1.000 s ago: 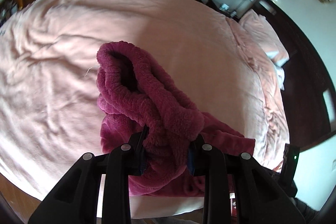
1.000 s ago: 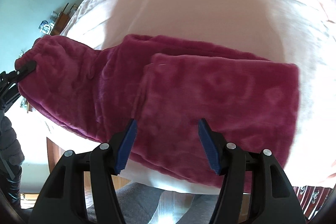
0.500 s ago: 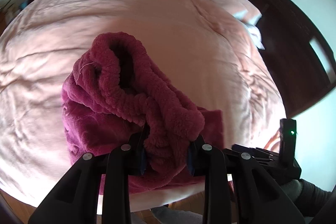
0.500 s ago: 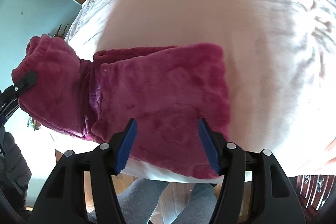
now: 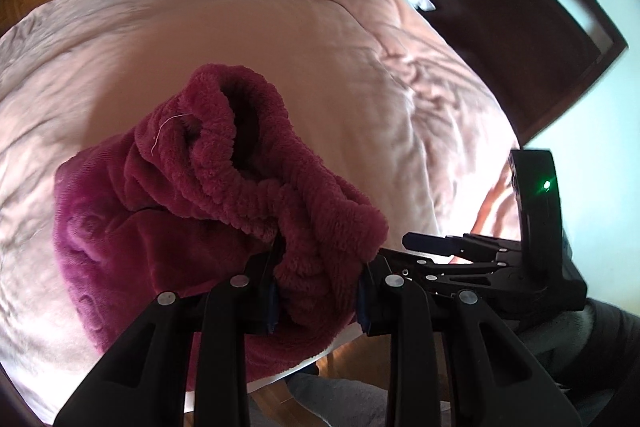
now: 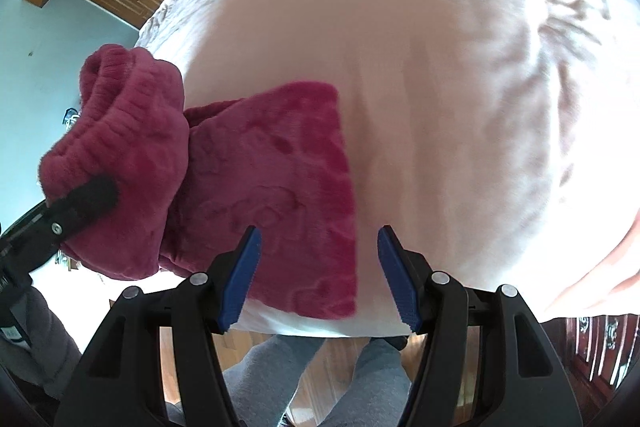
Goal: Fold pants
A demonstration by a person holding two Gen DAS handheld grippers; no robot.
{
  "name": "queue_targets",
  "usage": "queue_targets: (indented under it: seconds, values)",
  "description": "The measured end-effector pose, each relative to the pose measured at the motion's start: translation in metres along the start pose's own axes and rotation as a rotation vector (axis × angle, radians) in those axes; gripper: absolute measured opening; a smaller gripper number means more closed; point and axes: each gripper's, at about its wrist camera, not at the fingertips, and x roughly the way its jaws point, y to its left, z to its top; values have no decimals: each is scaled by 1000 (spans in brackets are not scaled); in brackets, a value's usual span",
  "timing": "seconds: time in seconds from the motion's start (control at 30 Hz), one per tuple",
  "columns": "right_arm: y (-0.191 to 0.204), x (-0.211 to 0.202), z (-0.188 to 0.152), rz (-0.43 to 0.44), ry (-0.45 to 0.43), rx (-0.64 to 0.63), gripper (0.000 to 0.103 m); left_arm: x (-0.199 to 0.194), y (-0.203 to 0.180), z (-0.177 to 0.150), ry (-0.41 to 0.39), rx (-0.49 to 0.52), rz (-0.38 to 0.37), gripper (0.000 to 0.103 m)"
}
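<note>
Pink-quilted bed point(image 5: 280, 39) carries my folded magenta fleece pants point(image 6: 280, 195) near its front edge; left gripper point(image 5: 318, 291) jaws clamp the waistband, right gripper point(image 6: 318, 275) jaws gape empty above.

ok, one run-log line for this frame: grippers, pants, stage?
left gripper: shut on waistband | right gripper: open, empty | pants: on bed, waistband end lifted | stage: mid-fold

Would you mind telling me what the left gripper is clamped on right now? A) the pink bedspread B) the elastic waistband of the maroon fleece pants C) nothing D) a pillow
B: in the left wrist view the left gripper pinches the bunched ribbed waistband of the maroon fleece pants, lifted off the pink bedspread.
</note>
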Motion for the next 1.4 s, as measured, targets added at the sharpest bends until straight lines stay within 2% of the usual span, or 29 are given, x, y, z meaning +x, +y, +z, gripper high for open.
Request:
queue_targets:
  seconds: [0.37, 0.4, 0.47, 0.53, 0.57, 0.67, 0.83, 1.07, 1.1, 1.17, 1.4]
  values:
    - [-28, -3, 2, -39, -10, 58, 62, 56, -45, -14, 106, 149, 6, 30]
    - [-30, -4, 2, -45, -11, 62, 62, 62, -48, -16, 113, 162, 19, 32]
    - [-33, -4, 5, -50, -12, 65, 62, 69, -51, -19, 129, 165, 25, 47]
    - [-33, -3, 8, -51, -14, 64, 62, 73, -52, -21, 144, 158, -7, 52]
    - [-34, -6, 9, -49, -16, 62, 62, 73, -54, -22, 143, 161, -20, 60]
    - [-31, -5, 14, -41, -17, 58, 62, 66, -55, -22, 130, 171, -39, 64]
    - [-18, -8, 23, 6, -28, 38, 62, 44, -32, -21, 106, 90, -59, 64]
    - [20, -16, 27, 93, -28, -41, 63, 19, 28, -16, 58, -88, 37, 67]
    - [27, -15, 26, 97, -26, -54, 67, 17, 35, -16, 54, -105, 51, 67]
    - [36, -13, 24, 95, -26, -77, 70, 14, 48, -13, 50, -135, 81, 68]
    - [67, 2, 23, 69, -11, -151, 71, -2, 82, -8, 38, -188, 182, 69]
